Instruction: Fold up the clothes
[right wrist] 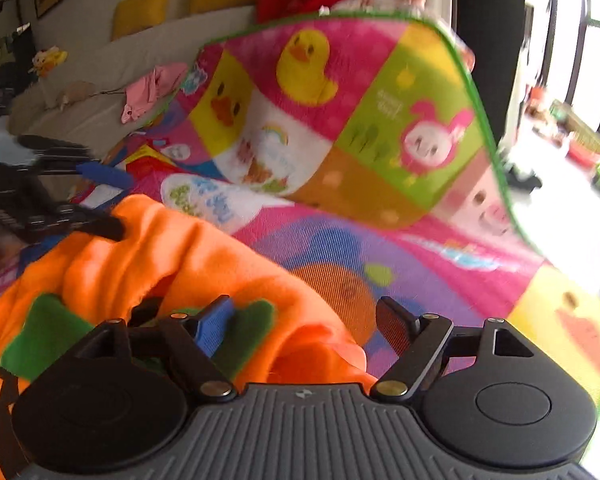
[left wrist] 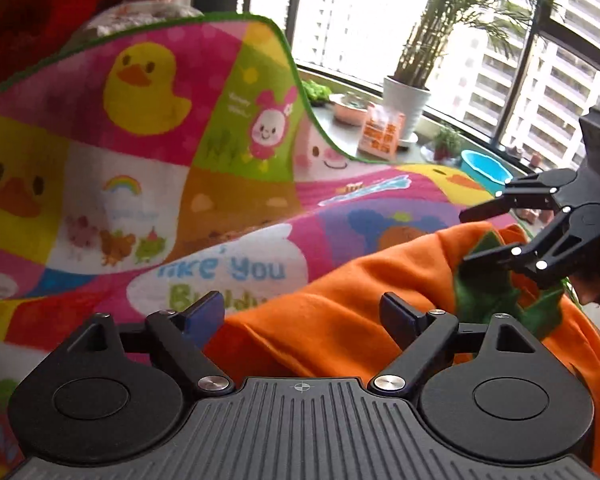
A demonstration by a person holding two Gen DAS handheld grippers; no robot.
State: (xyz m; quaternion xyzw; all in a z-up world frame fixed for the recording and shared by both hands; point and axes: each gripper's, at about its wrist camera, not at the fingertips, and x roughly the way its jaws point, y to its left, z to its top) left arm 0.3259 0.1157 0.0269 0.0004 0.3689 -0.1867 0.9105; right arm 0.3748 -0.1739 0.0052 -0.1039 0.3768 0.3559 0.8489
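Note:
An orange garment (left wrist: 340,320) with green trim (left wrist: 496,292) lies bunched on a colourful cartoon play mat (left wrist: 140,168). My left gripper (left wrist: 302,314) is open, its fingers spread over the garment's near edge. My right gripper (left wrist: 476,236) shows at the right of the left wrist view, open, just above the green trim. In the right wrist view the right gripper (right wrist: 306,320) is open over the orange garment (right wrist: 172,248), its left finger (right wrist: 214,326) among the green patches (right wrist: 44,336). The left gripper (right wrist: 100,196) shows at the left, open.
The mat's far edge (right wrist: 340,92) curls up against a sofa (right wrist: 100,80) with a pink cloth (right wrist: 152,88). A window ledge holds a potted palm (left wrist: 408,100), bowls and a blue basin (left wrist: 484,168).

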